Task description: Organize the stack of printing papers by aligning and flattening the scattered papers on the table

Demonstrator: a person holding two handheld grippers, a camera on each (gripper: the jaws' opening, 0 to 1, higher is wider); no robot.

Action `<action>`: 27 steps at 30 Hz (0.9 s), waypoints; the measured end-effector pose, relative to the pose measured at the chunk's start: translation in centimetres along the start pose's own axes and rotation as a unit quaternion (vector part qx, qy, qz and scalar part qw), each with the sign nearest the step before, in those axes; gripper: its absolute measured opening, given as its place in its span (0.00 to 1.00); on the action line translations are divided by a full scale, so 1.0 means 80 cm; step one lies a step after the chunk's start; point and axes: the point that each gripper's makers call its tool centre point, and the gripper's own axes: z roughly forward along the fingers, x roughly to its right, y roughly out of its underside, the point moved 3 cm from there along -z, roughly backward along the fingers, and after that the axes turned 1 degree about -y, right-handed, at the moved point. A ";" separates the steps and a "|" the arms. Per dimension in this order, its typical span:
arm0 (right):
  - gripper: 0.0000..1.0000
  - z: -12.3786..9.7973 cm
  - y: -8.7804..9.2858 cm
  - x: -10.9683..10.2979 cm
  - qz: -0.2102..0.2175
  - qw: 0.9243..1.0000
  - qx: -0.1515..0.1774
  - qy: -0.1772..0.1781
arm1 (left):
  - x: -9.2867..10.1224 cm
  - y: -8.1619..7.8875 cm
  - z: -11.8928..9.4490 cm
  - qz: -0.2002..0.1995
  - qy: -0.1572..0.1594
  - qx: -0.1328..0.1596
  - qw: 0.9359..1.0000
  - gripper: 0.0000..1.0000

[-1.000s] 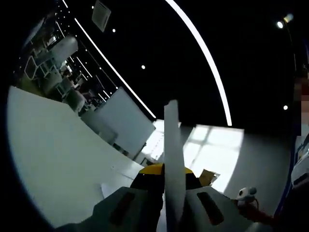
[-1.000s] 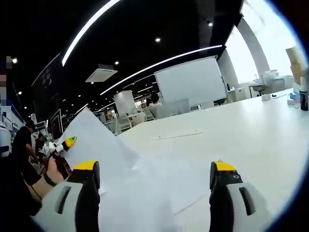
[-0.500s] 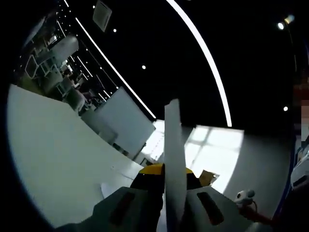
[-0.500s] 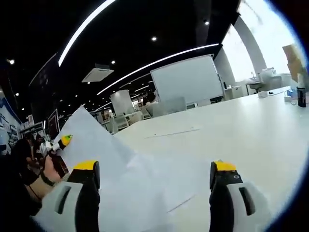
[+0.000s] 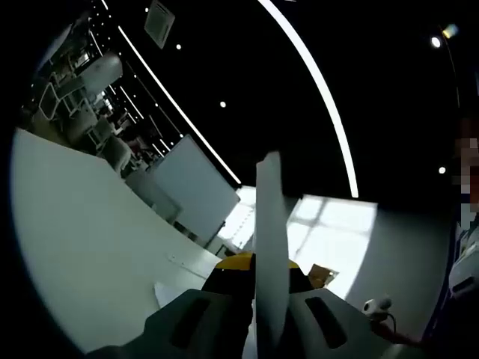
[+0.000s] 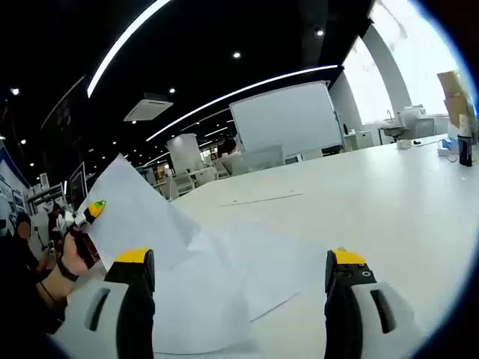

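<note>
1. Left gripper: jaws pinched together on the edge of a sheet of paper, which stands up edge-on between them, seen as a narrow white strip in the left gripper view.
2. Right gripper: jaws spread wide, yellow-tipped fingers low over the white table, nothing between them that they grip.
3. Right gripper view: the left gripper comes in from the left, held by a person's hand, yellow-green tip at the lifted corner of the same sheet of paper. That sheet is tilted up off the table on its left side.
4. Loose papers lie flat and overlapping on the table, between and just ahead of the right jaws, edges not lined up.
5. A thin strip-like object lies farther back on the table, well apart from the papers; too small to tell what it is.
6. Whiteboard stands beyond the far table edge; a cardboard box and small items at far right.
7. Left gripper view: table at left, whiteboard behind, long ceiling light strip overhead.
</note>
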 end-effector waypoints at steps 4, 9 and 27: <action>0.90 0.003 0.005 0.001 -0.001 1.000 -0.005 0.001 | -0.001 0.001 0.000 -0.004 -0.001 -0.001 1.000 0.06; 0.90 0.007 0.016 0.000 -0.004 1.000 -0.021 0.000 | -0.002 0.001 0.000 -0.005 -0.002 0.000 1.000 0.06; 0.89 0.016 0.041 -0.012 -0.018 0.998 -0.050 -0.017 | -0.003 0.003 0.001 -0.003 -0.007 -0.002 1.000 0.06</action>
